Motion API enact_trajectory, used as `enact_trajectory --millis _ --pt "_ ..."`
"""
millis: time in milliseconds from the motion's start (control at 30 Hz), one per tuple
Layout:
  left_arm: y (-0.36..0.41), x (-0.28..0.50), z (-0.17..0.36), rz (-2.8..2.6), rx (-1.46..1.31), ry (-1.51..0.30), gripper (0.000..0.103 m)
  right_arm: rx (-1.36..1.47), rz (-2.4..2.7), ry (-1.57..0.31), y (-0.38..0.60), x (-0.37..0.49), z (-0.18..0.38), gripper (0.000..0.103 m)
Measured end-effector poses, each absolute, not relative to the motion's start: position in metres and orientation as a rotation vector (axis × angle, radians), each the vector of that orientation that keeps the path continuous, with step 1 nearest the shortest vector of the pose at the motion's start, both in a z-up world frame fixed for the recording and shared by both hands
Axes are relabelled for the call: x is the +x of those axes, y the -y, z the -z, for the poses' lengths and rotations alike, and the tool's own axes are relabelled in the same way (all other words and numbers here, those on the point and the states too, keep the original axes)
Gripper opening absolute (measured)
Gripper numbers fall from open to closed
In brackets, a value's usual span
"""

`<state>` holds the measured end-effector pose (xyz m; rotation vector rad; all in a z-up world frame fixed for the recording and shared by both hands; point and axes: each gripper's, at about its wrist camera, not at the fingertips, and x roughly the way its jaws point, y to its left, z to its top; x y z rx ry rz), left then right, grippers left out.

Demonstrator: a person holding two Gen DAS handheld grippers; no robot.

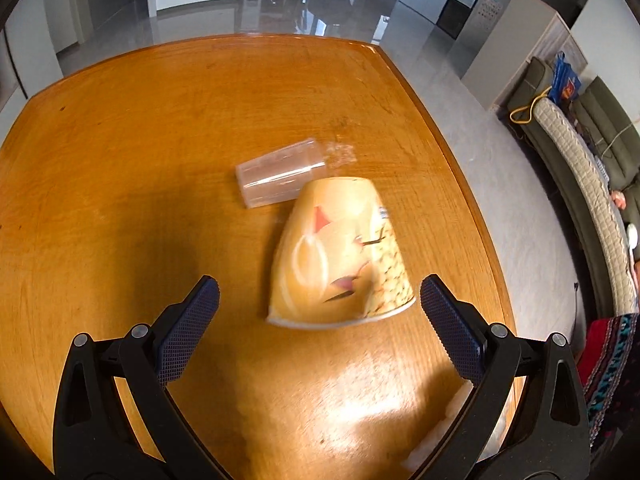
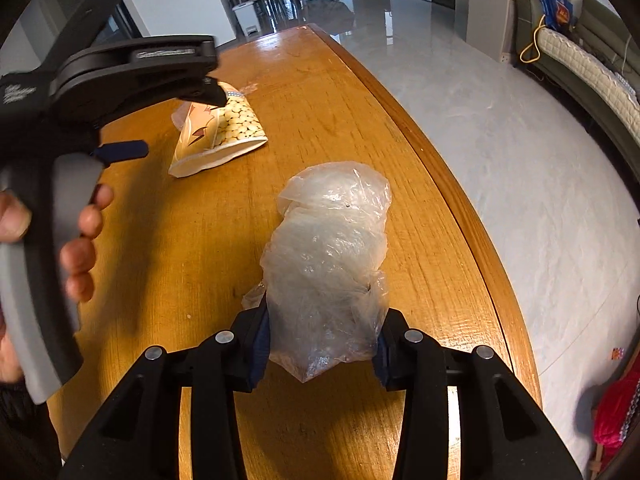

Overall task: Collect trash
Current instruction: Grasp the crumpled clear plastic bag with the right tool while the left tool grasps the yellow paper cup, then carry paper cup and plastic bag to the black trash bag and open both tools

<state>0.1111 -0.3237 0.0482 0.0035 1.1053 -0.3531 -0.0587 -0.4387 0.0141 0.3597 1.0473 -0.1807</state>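
A wooden table [image 1: 160, 160] is seen from two gripper cameras during trash collection.

In the right wrist view, a crumpled clear plastic bag [image 2: 328, 264] is pinched between the pads of the right gripper [image 2: 322, 344]. The bag bulges forward from the jaws and lies near the table's right edge. Whether it is lifted off the wood or resting on it cannot be told.

In the left wrist view, the left gripper [image 1: 320, 304] is spread wide, with nothing between its pads. A flattened paper cup [image 1: 340, 256], yellow with a printed pattern, lies on its side just ahead of the fingertips, its crushed rim toward the camera. Touching or just behind it lies a clear plastic cup [image 1: 276, 178], also on its side. The view is blurred, as from motion.

In the right wrist view the left gripper is seen from the side, held by a hand [image 2: 80, 240], and poised over the paper cup.

The step in hand is judged to be the left gripper's approach to the paper cup, with the bag already secured. The next move calls for the open jaws to be lowered around the cup's flattened body and closed gently, so that the clear cup is not knocked away.
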Motion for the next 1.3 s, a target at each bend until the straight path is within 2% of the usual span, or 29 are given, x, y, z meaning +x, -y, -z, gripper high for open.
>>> enact_trajectory --millis 267,300,367,400,433,500,833,1300 --pt "0.359 0.136 -0.017 0.304 0.157 -1.147 0.097 0.327 0.193 -1.045 0.431 -0.063 -0.013 0.043" --pt "0.357 0.138 -0.012 0.297 0.168 -1.158 0.091 0.325 0.192 -1.045 0.430 -0.062 -0.012 0.043" --pt "0.349 0.138 -0.011 0.286 0.186 -1.122 0.062 0.328 0.191 -1.043 0.431 -0.064 -0.013 0.043" --pt "0.345 0.135 -0.014 0.290 0.212 -1.091 0.038 0.329 0.190 -1.042 0.431 -0.064 -0.013 0.043" --pt "0.339 0.135 -0.016 0.306 0.210 -1.095 0.028 0.328 0.192 -1.041 0.431 -0.064 -0.013 0.043" --pt "0.328 0.133 -0.020 0.326 0.193 -1.111 0.020 0.319 0.198 -1.040 0.430 -0.064 -0.015 0.043" --pt "0.245 0.086 -0.028 0.412 0.096 -1.107 0.020 0.304 0.166 -1.033 0.412 -0.060 -0.016 0.041" --pt "0.108 0.004 -0.060 0.393 0.001 -0.990 0.020 0.248 -0.021 -1.029 0.317 -0.062 -0.035 0.041"
